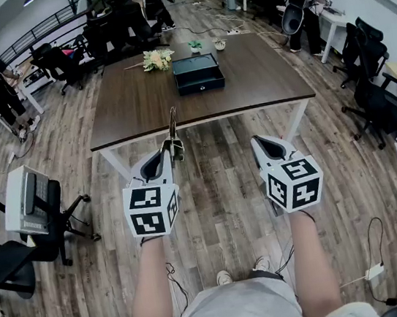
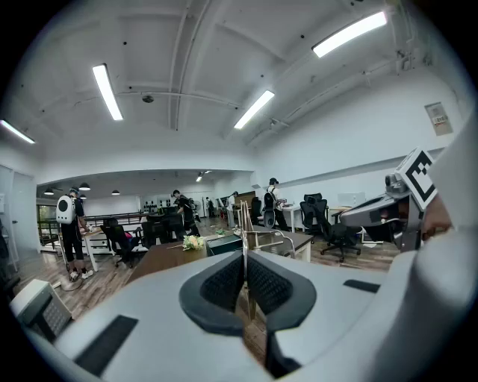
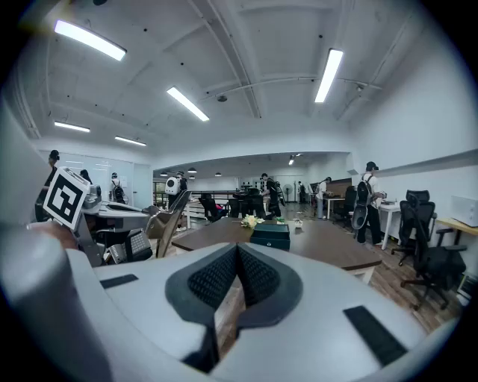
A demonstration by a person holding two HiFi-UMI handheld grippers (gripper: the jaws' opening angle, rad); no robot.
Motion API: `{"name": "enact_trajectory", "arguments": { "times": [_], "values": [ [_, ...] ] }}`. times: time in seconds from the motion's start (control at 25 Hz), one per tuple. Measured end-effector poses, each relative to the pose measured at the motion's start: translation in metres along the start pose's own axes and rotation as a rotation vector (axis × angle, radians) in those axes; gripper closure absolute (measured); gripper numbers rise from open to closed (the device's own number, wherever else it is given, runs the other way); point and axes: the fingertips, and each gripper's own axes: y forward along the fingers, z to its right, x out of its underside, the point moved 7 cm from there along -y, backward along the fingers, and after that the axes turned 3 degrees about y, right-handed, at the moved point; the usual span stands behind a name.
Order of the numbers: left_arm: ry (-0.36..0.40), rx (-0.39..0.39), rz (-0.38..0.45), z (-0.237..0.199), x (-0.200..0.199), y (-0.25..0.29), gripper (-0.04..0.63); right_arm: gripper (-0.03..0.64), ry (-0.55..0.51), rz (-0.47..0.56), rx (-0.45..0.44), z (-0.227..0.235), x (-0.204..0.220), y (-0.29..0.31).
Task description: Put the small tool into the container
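White left gripper pinches a thin, long, brownish small tool that points straight ahead of it. White right gripper is closed and empty.

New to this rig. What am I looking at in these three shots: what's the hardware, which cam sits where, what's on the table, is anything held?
There is no robot arm here. A person holds a two-jaw gripper in each hand. The head view comes from a camera on the person's head, looking down at the left gripper and the right gripper. The other two pictures come from cameras riding on each gripper, looking along its own jaws. Ahead stands a brown table with a dark container and a bunch of flowers on it. The left gripper is shut on a thin small tool that sticks out forward. The right gripper's jaws are together with nothing between them.
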Motion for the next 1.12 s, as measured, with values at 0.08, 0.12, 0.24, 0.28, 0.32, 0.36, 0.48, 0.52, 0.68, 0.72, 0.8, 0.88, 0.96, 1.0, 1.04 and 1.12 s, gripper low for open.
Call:
{"name": "enact_trajectory", "arguments": {
  "times": [0.08,0.12,0.24,0.28,0.32,0.36,0.48,0.52,0.68,0.72,0.8,0.88,0.96,1.0,1.04,1.12],
  "values": [
    [-0.001,0.001,-0.001,-0.003,-0.001,0.001,0.593,0.612,0.0,-0.002,0.001,-0.002,-0.001,0.002],
    [-0.001,0.002,-0.001,-0.004,-0.001,0.002,0.594,0.612,0.0,-0.003,0.002,-0.003,-0.001,0.003],
    [0.0,0.006,-0.002,-0.007,-0.001,0.005,0.594,0.612,0.001,-0.004,0.004,-0.005,-0.001,0.005],
    [0.001,0.01,-0.003,-0.007,-0.001,0.005,0.594,0.612,0.002,-0.004,0.005,-0.004,-0.001,0.005],
    [0.003,0.013,-0.003,-0.006,0.0,0.006,0.593,0.612,0.004,-0.004,0.007,-0.004,0.0,0.005],
    [0.004,0.016,-0.004,-0.006,0.001,0.006,0.593,0.612,0.004,-0.005,0.008,-0.004,0.0,0.005],
    [0.004,0.024,-0.009,-0.006,0.002,0.009,0.594,0.612,0.002,-0.007,0.008,-0.005,0.001,0.006],
    [0.005,0.027,-0.01,-0.005,0.002,0.01,0.592,0.612,0.002,-0.007,0.008,-0.005,0.001,0.006],
    [0.014,0.039,-0.016,-0.003,0.0,0.017,0.593,0.612,0.008,-0.006,0.008,-0.001,0.001,0.01],
    [0.016,0.038,-0.017,-0.003,-0.001,0.018,0.594,0.612,0.009,-0.004,0.007,0.0,0.0,0.011],
    [0.02,0.035,-0.016,-0.004,-0.002,0.022,0.594,0.612,0.012,0.002,0.004,0.003,-0.001,0.016],
    [0.024,0.031,-0.016,-0.005,-0.003,0.027,0.594,0.612,0.013,0.007,-0.001,0.006,-0.002,0.02],
    [0.028,0.029,-0.02,-0.006,-0.004,0.032,0.593,0.612,0.014,0.005,-0.007,0.009,-0.001,0.026],
    [0.03,0.029,-0.023,-0.006,-0.003,0.036,0.592,0.612,0.016,0.003,-0.01,0.01,0.0,0.029],
    [0.032,0.03,-0.026,-0.006,-0.003,0.039,0.593,0.612,0.018,0.001,-0.013,0.013,0.0,0.033],
    [0.033,0.031,-0.032,-0.007,-0.003,0.047,0.594,0.612,0.024,0.0,-0.019,0.018,0.001,0.041]
  ]
}}
